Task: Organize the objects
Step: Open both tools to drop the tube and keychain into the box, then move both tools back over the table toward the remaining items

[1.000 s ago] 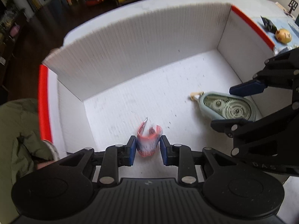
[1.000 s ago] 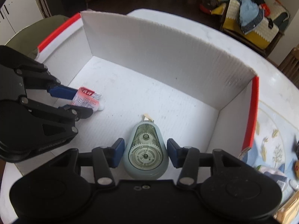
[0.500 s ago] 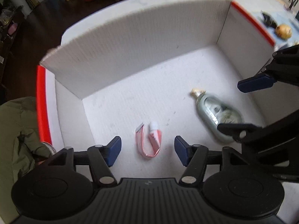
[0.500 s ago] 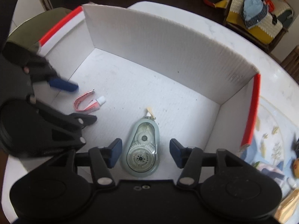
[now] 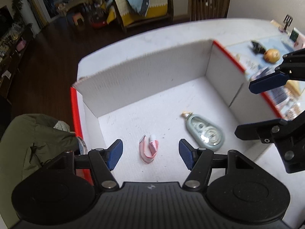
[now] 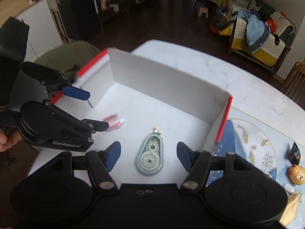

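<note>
White cardboard box (image 5: 148,80) with pink tube (image 5: 149,148), grey-green tape dispenser (image 5: 205,131) inside.

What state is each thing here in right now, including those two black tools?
Left tool: open, holding nothing.
Right tool: jaws opening, nothing gripped.
Pink tube: folded over, lying loose on the box floor.
Correction tape dispenser: lying flat in the box.
White box: open on top.

Both tongs (image 5: 150,153) (image 6: 148,155) released tube (image 5: 148,148), tape dispenser (image 6: 150,159); lifted.
</note>
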